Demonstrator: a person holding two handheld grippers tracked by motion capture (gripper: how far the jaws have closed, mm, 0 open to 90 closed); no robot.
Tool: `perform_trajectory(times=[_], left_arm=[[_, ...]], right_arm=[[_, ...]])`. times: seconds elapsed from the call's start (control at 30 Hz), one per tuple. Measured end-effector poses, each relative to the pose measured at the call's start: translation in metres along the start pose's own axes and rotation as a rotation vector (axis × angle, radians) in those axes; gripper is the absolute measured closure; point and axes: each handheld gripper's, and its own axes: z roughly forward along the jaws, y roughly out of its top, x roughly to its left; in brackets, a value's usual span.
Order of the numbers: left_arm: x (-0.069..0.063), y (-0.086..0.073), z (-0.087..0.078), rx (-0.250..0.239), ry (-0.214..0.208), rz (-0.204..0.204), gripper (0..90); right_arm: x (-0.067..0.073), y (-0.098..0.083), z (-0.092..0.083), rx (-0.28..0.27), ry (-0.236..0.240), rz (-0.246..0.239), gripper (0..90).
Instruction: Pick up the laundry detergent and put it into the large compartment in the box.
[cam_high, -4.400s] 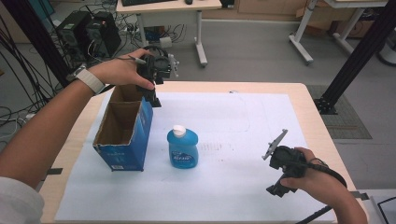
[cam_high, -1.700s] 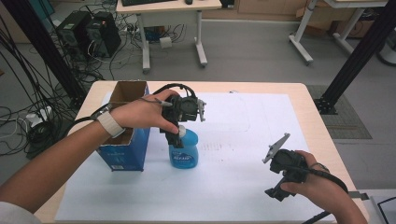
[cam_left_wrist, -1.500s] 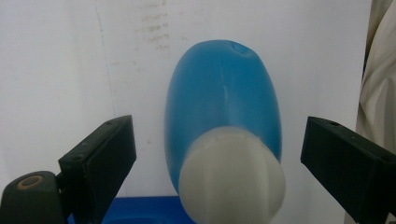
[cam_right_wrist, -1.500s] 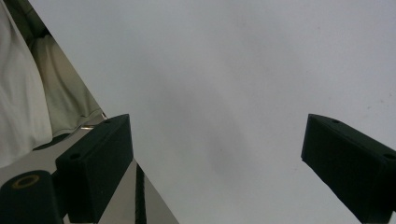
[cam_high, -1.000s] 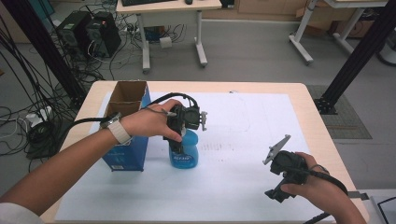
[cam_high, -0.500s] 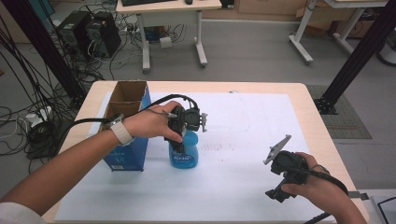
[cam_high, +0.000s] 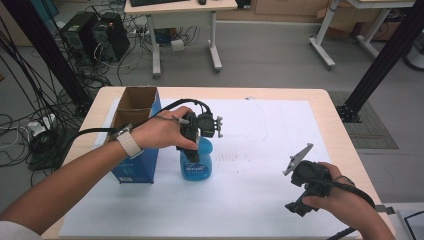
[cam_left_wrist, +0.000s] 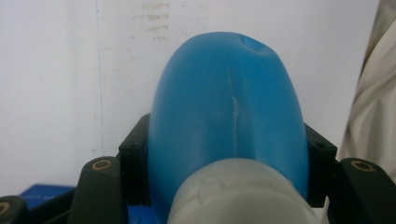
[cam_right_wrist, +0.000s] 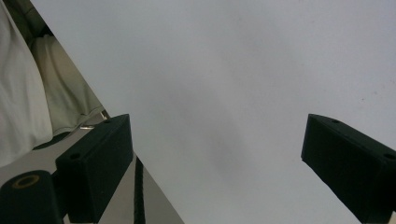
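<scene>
Left gripper view: left hand-held gripper (cam_left_wrist: 229, 154) jaws, just closing, now clamp blue bottle (cam_left_wrist: 229, 102); high view places it upright on counter (cam_high: 280, 200) beside box (cam_high: 135, 135). Right hand-held gripper (cam_right_wrist: 217, 154) wide, unmoved.

Grey floor (cam_high: 260, 55), desk (cam_high: 180, 7) behind — tangled cables (cam_high: 30, 85), computer towers (cam_high: 102, 32)

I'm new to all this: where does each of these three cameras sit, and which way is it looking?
High view: above the person's side, looking forward and down on the table; both forearms show.
Left gripper view: on the left gripper, looking down along its jaws, which press the blue bottle.
Right gripper view: on the right gripper, jaws apart, facing the white sheet.
Shared: the bottle and the sheet appear from above too.
</scene>
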Motion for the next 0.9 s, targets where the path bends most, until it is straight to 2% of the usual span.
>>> perform_trajectory(times=[0.1,0.23,0.33,0.47,0.6,0.63,0.67,0.77,0.9], left_arm=[[-0.001,-0.004,-0.014,-0.011,0.000,-0.048,37.9],[0.006,-0.007,-0.039,-0.011,-0.027,-0.184,37.9],[0.010,-0.012,-0.055,-0.022,-0.041,-0.259,37.9],[0.010,-0.020,-0.080,-0.024,-0.032,-0.364,37.9],[0.004,-0.032,-0.107,-0.049,-0.001,-0.455,37.9],[0.007,-0.039,-0.123,-0.047,-0.007,-0.508,37.9],[0.007,-0.039,-0.123,-0.047,-0.007,-0.508,37.8],[0.013,-0.056,-0.140,-0.066,-0.029,-0.598,37.9],[0.008,-0.079,-0.163,-0.101,-0.010,-0.715,37.9]], right_arm=[[0.002,0.001,-0.002,0.002,-0.003,0.000,8.9],[0.002,0.002,-0.002,0.002,-0.003,-0.006,8.9],[0.002,0.004,-0.002,-0.001,-0.007,-0.016,8.9],[0.004,0.011,-0.006,-0.001,-0.012,-0.043,8.9],[0.004,0.017,-0.010,-0.005,-0.020,-0.071,8.9],[0.003,0.020,-0.011,-0.004,-0.020,-0.080,8.9],[0.003,0.020,-0.011,-0.004,-0.020,-0.080,8.9],[0.004,0.024,-0.013,0.000,-0.024,-0.104,9.0],[0.006,0.028,-0.019,-0.008,-0.033,-0.127,9.0]])
